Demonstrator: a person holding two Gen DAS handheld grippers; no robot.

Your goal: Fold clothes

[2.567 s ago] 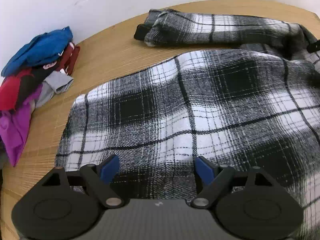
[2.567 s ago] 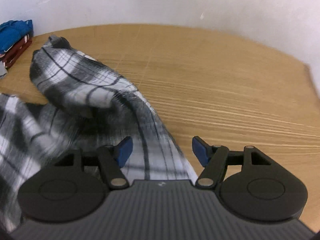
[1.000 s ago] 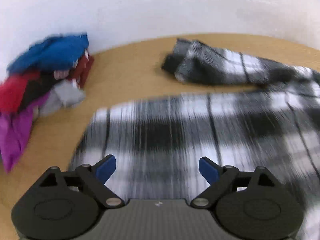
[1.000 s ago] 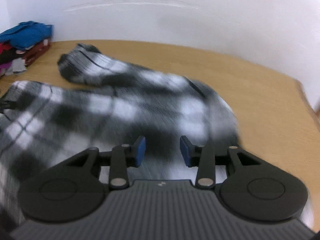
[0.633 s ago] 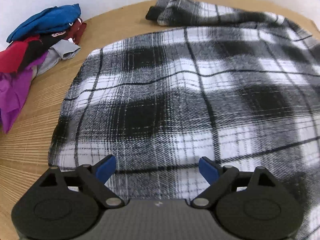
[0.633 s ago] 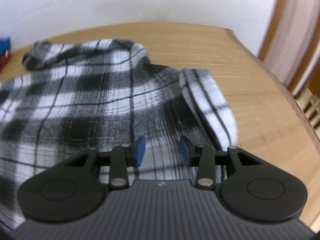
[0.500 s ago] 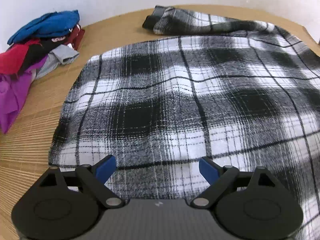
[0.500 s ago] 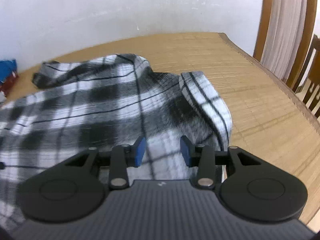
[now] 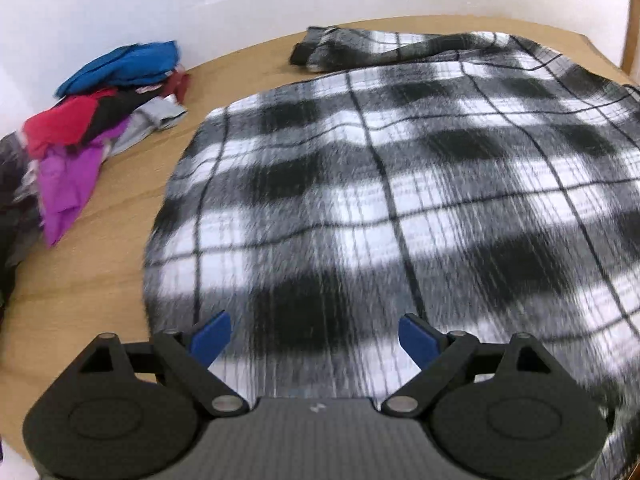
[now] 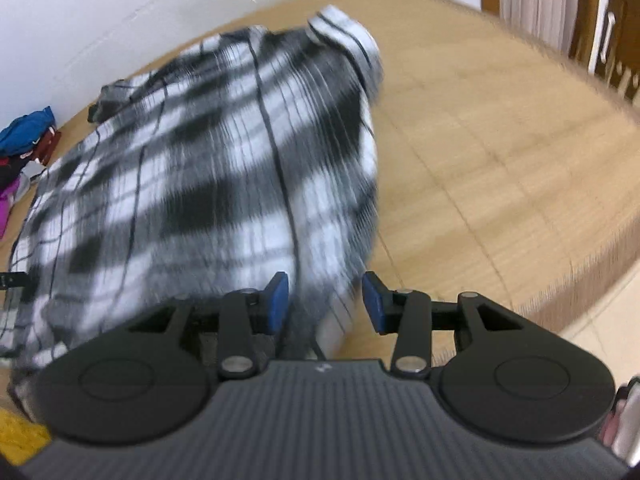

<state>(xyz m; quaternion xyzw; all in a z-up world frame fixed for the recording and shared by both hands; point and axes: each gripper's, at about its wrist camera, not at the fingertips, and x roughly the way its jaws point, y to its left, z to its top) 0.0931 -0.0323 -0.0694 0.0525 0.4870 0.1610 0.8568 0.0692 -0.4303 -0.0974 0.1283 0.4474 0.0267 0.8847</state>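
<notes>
A black-and-white plaid shirt (image 9: 400,184) lies spread flat on the wooden table (image 9: 100,280), with one sleeve (image 9: 360,48) stretched along the far side. My left gripper (image 9: 314,334) hovers over the shirt's near left part, jaws wide open, nothing between them. In the right wrist view the same shirt (image 10: 200,184) runs away to the left. My right gripper (image 10: 326,300) stands partly open over its near right edge. Cloth shows in the gap between the blue pads (image 10: 278,300), but they do not press on it. Both views are motion-blurred.
A pile of coloured clothes (image 9: 100,104) sits at the far left by the white wall, and appears small in the right wrist view as the pile (image 10: 24,136). The table's right edge (image 10: 580,280) drops to the floor. A wooden chair (image 10: 608,20) and curtain stand beyond.
Both grippers have swept sideways over the shirt. The right one slid to the shirt's right side and rolled, bringing the table edge and chair into view. Neither took hold of cloth.
</notes>
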